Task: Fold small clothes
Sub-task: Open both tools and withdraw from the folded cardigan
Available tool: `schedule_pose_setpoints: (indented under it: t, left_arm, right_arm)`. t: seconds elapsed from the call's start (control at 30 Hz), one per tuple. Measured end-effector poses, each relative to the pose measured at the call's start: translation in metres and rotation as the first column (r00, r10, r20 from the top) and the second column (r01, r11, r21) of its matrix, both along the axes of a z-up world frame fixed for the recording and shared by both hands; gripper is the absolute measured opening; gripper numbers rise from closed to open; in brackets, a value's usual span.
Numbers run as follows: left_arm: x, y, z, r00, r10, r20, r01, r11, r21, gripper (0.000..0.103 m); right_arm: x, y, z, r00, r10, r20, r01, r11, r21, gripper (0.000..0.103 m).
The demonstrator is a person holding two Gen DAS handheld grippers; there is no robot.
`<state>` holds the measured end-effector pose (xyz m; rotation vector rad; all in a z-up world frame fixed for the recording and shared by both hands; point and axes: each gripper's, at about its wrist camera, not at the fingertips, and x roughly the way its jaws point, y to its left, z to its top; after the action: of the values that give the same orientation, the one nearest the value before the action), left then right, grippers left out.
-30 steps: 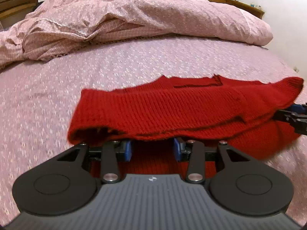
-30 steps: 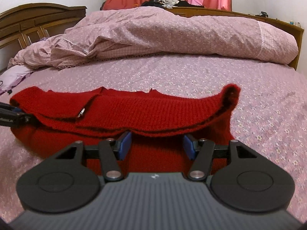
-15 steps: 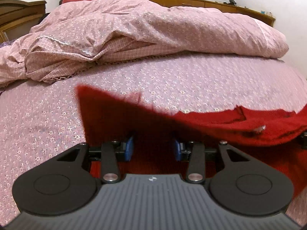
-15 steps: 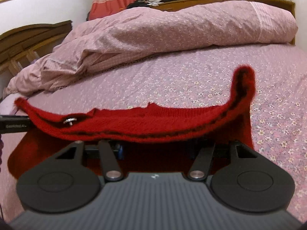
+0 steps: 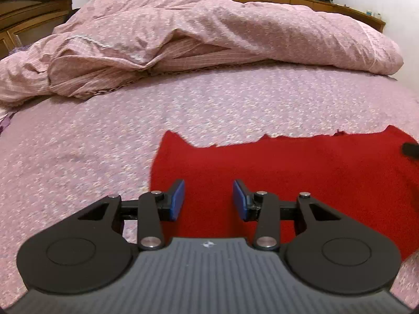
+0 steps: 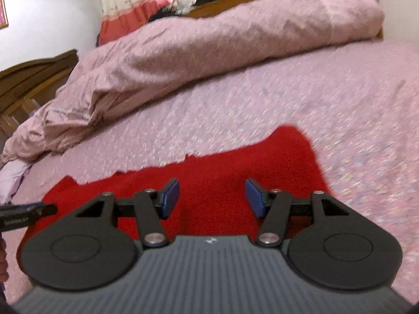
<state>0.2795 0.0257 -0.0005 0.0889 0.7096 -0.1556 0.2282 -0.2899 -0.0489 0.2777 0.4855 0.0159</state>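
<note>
The red knit [image 5: 301,172] lies flat on the bed [image 5: 78,162], near the quilt [image 5: 209,34]. Both the left tongs [image 5: 208,198] and right tongs [image 6: 212,197] are spread, pinching nothing. The knit looks soft, light and floppy. Its edges seem best to grab.

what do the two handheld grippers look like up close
Both look alike. The left gripper and right gripper each have a grey ribbed body with a small white logo, two round black discs at the sides, black linkage arms with silver pins, and jaws faced with blue pads. In the right wrist view, the left gripper's black finger carries small white lettering, too blurred to read.
</note>
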Motion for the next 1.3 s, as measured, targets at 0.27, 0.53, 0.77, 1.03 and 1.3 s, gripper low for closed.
schedule_pose_setpoints:
  t: [0.27,0.53,0.77,1.03,1.3]
  left_arm:
    - [-0.022,0.02,0.003,1.0,0.007,-0.009,-0.007,1.0,-0.01,0.048]
    - [-0.014,0.021,-0.015,0.996,0.068,-0.056,-0.066,0.997,0.036,0.048]
    - [-0.014,0.032,-0.014,0.991,0.105,-0.08,-0.107,0.994,-0.022,0.051]
    - [-0.051,0.027,0.009,0.994,0.079,-0.081,-0.084,0.995,-0.051,0.052]
    - [-0.08,0.013,0.017,0.99,0.107,-0.096,-0.11,0.993,-0.03,0.06]
  right_arm:
    - [-0.035,-0.028,0.011,0.991,-0.118,0.068,0.125,0.985,-0.118,0.058]
    - [-0.04,-0.036,-0.016,0.992,-0.114,-0.06,0.102,0.981,-0.167,0.058]
    - [-0.039,-0.061,-0.034,0.987,-0.144,-0.069,0.146,0.989,0.014,0.064]
    - [-0.063,-0.067,-0.024,0.978,-0.179,-0.103,0.192,0.971,0.144,0.065]
    - [-0.097,-0.064,-0.023,0.969,-0.208,-0.133,0.234,0.944,0.232,0.071]
